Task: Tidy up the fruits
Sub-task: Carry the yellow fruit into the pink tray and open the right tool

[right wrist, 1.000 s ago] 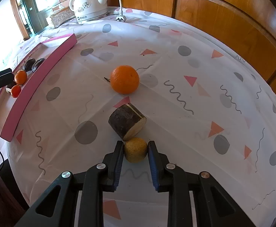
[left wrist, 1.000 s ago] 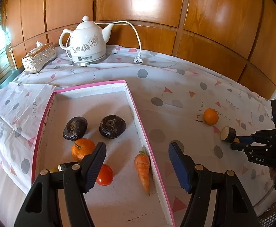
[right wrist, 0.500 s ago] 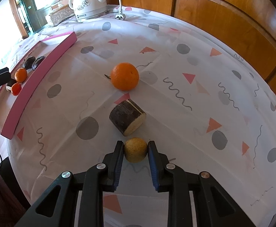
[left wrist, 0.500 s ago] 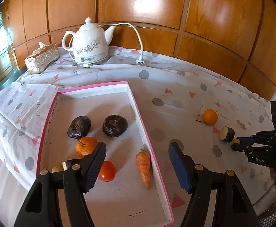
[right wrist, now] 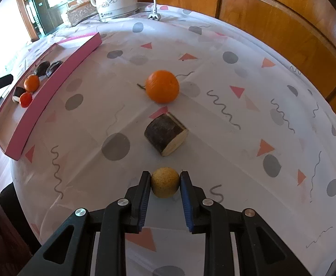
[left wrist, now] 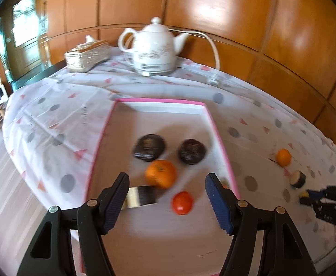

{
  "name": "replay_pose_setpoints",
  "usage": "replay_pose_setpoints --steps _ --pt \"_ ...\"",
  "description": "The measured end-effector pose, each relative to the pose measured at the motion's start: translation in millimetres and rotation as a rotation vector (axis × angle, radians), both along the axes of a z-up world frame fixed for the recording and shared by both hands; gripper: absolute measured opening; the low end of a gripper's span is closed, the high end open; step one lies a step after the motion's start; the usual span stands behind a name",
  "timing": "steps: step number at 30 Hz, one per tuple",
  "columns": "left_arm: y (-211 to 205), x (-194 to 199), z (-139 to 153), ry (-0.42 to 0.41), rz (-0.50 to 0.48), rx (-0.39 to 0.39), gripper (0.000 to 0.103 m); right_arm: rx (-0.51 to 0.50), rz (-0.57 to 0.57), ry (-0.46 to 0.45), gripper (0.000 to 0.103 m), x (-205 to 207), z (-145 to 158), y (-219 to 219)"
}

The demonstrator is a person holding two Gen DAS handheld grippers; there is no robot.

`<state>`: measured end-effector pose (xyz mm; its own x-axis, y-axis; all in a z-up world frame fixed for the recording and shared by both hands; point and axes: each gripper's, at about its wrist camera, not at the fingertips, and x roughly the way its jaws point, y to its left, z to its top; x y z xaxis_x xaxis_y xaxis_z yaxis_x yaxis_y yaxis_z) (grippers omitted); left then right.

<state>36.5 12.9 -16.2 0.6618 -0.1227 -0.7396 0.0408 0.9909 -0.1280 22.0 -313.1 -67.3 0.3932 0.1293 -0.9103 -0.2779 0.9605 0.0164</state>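
Worktop (right wrist: 213, 73): I see it covered in a white cloth with grey dots, pink triangles and squiggles; wooden wall panels stand behind it.
Tray (left wrist: 223, 147): a pink-rimmed shallow box on the cloth, left of my right tongs and straight below my left tongs.
Kettle (left wrist: 155, 50): white, at the far edge of the worktop, its cord trailing to a plug on the cloth; a woven tissue box (left wrist: 86, 56) sits beside it.
Left tongs (left wrist: 168, 197): I have them hanging partly open over the near half of the tray, nothing between the pads. This view is smeared by motion.
Right tongs (right wrist: 165, 185): I have them closed on the small yellow-brown fruit (right wrist: 165, 182), both pads pressing its sides, low over the cloth near the worktop's front edge.
Loose orange (right wrist: 162, 86): on the cloth, well beyond the held fruit, outside the tray.
Cut dark chunk (right wrist: 165, 134): on the cloth between the loose orange and the held fruit, pale cut face turned toward my right tongs, apart from both.
Tray contents: two dark round fruits (left wrist: 149, 148) side by side farthest in, an orange (left wrist: 160, 174) just in front of them, a dark piece with a pale end (left wrist: 141, 199) touching it, and a red tomato (left wrist: 182, 202) nearest me.
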Motion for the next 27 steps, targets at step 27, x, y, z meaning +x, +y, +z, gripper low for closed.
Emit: replay_pose_setpoints --steps 27 --pt "58 -7 -6 -0.032 0.14 -0.014 0.079 0.213 0.226 -0.078 0.026 21 48 175"
